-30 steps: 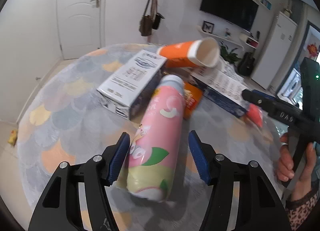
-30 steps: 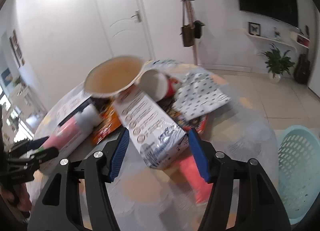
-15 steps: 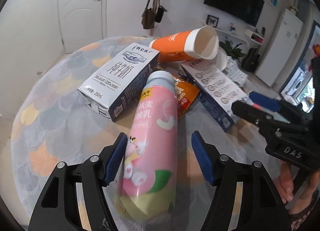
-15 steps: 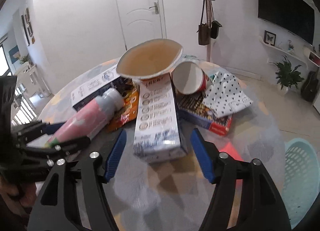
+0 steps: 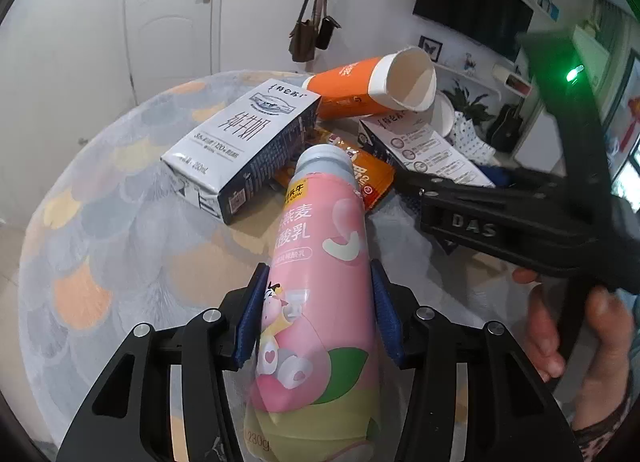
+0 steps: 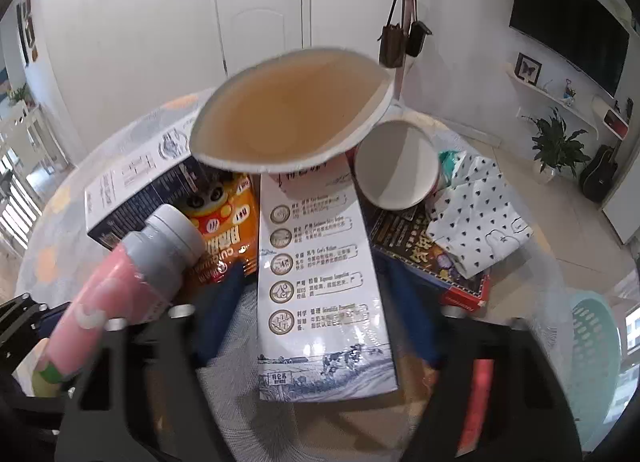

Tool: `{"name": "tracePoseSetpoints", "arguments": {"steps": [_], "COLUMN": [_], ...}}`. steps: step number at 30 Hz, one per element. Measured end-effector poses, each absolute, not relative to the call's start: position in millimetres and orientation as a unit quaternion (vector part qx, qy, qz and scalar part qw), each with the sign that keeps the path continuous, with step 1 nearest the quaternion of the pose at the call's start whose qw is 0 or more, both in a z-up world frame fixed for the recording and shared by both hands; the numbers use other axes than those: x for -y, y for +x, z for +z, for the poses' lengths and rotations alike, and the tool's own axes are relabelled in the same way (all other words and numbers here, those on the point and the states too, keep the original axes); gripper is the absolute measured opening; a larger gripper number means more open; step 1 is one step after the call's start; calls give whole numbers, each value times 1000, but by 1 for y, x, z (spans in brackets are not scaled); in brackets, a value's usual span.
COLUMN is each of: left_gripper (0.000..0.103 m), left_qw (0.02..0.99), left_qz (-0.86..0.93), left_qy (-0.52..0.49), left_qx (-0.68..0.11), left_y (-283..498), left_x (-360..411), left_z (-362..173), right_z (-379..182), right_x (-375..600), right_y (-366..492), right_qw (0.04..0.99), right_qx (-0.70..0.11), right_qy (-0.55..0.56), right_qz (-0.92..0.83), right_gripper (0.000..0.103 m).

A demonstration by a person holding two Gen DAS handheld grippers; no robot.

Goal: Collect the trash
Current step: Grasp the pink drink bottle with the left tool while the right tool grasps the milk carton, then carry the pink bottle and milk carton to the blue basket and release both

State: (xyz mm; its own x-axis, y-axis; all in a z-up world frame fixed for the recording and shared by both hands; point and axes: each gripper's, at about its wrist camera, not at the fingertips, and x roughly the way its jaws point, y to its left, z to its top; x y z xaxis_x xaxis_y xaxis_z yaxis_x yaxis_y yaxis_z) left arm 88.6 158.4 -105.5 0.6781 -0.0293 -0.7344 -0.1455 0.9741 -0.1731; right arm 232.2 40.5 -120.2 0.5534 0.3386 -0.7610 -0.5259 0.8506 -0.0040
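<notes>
Glossy plastic-sleeved pink bottle (image 5: 320, 282) with smooth grey cap, printed cardboard milk carton (image 5: 244, 145) far left, smooth paper orange cup (image 5: 372, 85), glossy foil snack wrapper (image 6: 224, 229), matt black plastic left gripper (image 5: 318, 318), perforated plastic basket (image 6: 596, 354).

The left gripper (image 5: 318, 312) is matte black plastic with blue pads (image 5: 251, 316) on its fingers and silver screw heads along the arms. The right gripper (image 6: 316, 316) has the same black frame and blue pads; its body carries raised "DAS" lettering and a green light. The right hand (image 5: 576, 336) is bare-skinned, with what seems a leopard-print sleeve.
</notes>
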Motion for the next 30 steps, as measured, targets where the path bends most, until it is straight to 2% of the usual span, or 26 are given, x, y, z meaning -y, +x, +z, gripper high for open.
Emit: {"name": "tracePoseSetpoints", "arguments": {"steps": [4,15,25,27,30], "left_gripper": [47,47,47,50,59], "left_qw": [912,923,901,899,899], "left_qz": [32,3,3,-3,-2], "left_qy": [-120,-143,-112,-114,-117], "left_qx": [-390,-358,-420,-423,-422], "left_y": [83,63,71,73,75], "left_x": [-158,-145,-131,-131,-133], "left_z": [-100,-80,-102,-105,-105], "right_z": [-120,-115,-130,-132,-134], "right_x": [-36,49,56,54,48], "right_y": [223,158,142,143,149], "right_qw": [873,844,841,841,843], "right_qx": [-397,-445,-461,-462,-462], "right_qy": [-121,-46,-75,-73,-76], "right_qz": [258,296,274,271,267], "right_gripper": [51,51,53,58,60]}}
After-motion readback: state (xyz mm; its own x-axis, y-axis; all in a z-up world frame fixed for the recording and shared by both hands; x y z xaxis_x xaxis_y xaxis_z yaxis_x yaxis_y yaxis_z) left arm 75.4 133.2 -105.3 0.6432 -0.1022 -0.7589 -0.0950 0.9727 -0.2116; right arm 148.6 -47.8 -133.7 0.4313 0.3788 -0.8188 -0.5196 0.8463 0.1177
